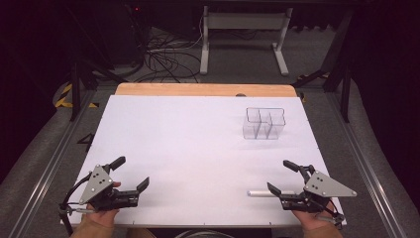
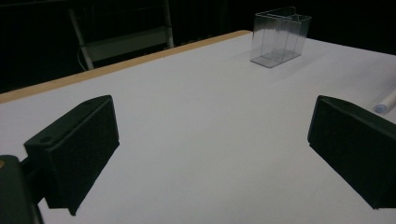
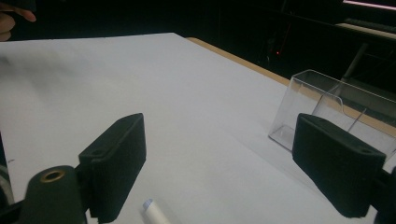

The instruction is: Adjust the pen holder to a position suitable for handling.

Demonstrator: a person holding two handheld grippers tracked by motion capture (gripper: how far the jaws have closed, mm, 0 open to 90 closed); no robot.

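High view: unlabelled white tube (image 1: 258, 193), clear organizer (image 1: 264, 123).

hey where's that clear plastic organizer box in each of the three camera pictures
High view: the clear organizer box stands right of centre, in the far half of the white table.
Left gripper view: the box is at the top, right of centre.
Right gripper view: the box is at the right edge, partly behind the right jaw.
Shared landmark: the white pen.
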